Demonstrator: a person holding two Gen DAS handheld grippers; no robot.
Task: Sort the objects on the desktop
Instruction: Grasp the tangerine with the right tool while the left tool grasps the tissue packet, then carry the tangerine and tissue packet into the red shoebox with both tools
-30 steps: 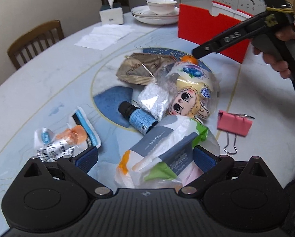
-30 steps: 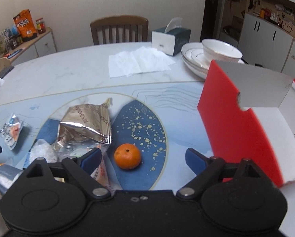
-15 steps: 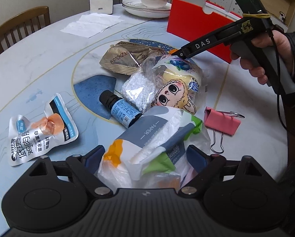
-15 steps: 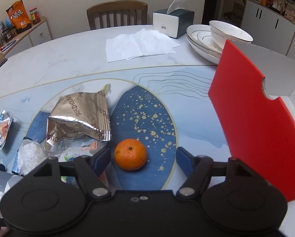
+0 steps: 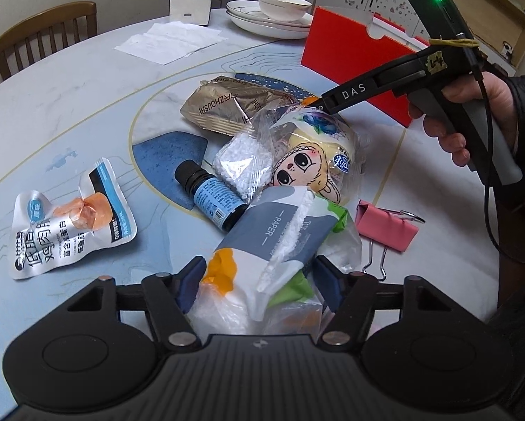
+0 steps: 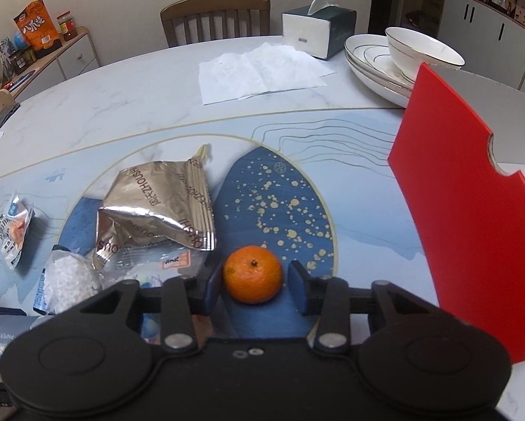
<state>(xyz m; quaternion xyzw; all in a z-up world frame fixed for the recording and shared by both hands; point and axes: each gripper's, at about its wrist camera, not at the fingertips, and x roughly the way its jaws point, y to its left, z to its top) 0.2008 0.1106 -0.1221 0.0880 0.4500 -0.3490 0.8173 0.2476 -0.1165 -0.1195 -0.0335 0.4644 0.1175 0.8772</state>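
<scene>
On tabletop, far left: chicken snack pouch (image 5: 69, 217) — lying loose, not sorted.
Left claw (image 5: 259, 286): jaws have just been closing on the tissue pack (image 5: 273, 242), pads at its two sides, not lifted.
Middle heap: dropper bottle (image 5: 210, 193), bead bag (image 5: 245, 161), doll packet (image 5: 315, 161), foil bag (image 6: 157, 210), pink binder clip (image 5: 385, 226) — all waiting.
Right claw (image 6: 252, 286): just closed around the mandarin (image 6: 252, 273), which sits on the tabletop.
Far right: red box (image 6: 455, 217) — nothing seen inside yet.
</scene>
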